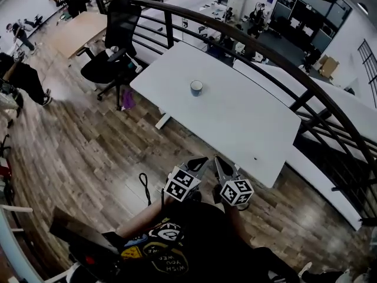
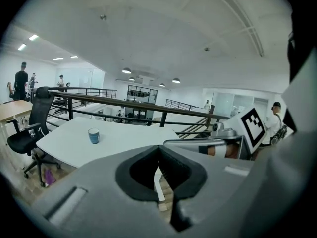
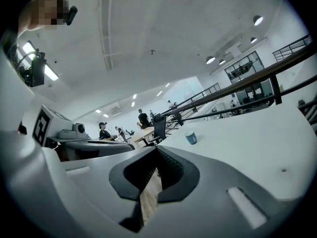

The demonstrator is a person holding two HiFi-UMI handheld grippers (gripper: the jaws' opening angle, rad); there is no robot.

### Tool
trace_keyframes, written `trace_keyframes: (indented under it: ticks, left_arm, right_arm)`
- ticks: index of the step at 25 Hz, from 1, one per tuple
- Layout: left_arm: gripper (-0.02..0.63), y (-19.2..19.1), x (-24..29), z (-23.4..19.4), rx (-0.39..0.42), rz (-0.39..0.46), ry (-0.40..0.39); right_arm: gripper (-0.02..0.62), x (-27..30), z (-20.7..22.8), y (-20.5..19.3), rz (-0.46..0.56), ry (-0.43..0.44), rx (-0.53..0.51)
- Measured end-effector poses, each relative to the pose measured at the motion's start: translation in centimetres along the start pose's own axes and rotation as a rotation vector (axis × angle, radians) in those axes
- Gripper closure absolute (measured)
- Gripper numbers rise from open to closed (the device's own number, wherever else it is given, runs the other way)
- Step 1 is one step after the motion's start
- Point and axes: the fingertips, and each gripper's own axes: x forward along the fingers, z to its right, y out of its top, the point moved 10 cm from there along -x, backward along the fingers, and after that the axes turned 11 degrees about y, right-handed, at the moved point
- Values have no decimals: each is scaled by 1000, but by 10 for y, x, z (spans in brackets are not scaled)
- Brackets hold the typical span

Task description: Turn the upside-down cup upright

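A blue cup point(image 1: 196, 88) with a pale top stands alone near the middle of the white table point(image 1: 247, 128). It also shows small in the left gripper view point(image 2: 93, 135) and in the right gripper view point(image 3: 190, 137). I cannot tell from here which end of it is up. My left gripper point(image 1: 202, 161) and right gripper point(image 1: 218, 160) are side by side close to my body, over the wooden floor short of the table's near edge. Both are shut with nothing between the jaws, as the left gripper point(image 2: 159, 148) and the right gripper point(image 3: 157, 150) show in their own views.
A black office chair point(image 1: 115, 58) stands at the table's far left end. A dark curved railing point(image 1: 277, 55) runs behind the table, with another white table point(image 1: 353, 108) beyond it. A wooden desk point(image 1: 79, 31) and several people are further off at the left.
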Motion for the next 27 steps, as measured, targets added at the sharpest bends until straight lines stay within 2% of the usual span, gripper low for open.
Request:
trace_keyframes:
  ticks: [4, 6, 9, 13, 19, 27]
  left_arm:
    - [601, -9, -8, -17, -66, -33, 84]
    - [601, -11, -14, -31, -104, -20, 137]
    - [601, -9, -21, -44, -105, 12, 169]
    - [601, -7, -24, -44, -75, 23, 145]
    - [601, -14, -25, -25, -20, 10, 91]
    - [601, -26, -29, -24, -19, -14, 79]
  right_arm:
    - [594, -7, -13, 0, -43, -22, -50]
    - [594, -3, -20, -1, -66, -20, -61]
    - [594, 5, -28, -6, -95, -28, -79]
    - [594, 13, -34, -3, -117, -29, -118]
    - [594, 8, -38, -11, -135, -33, -120]
    - [594, 8, -43, -21, -139, -23, -110]
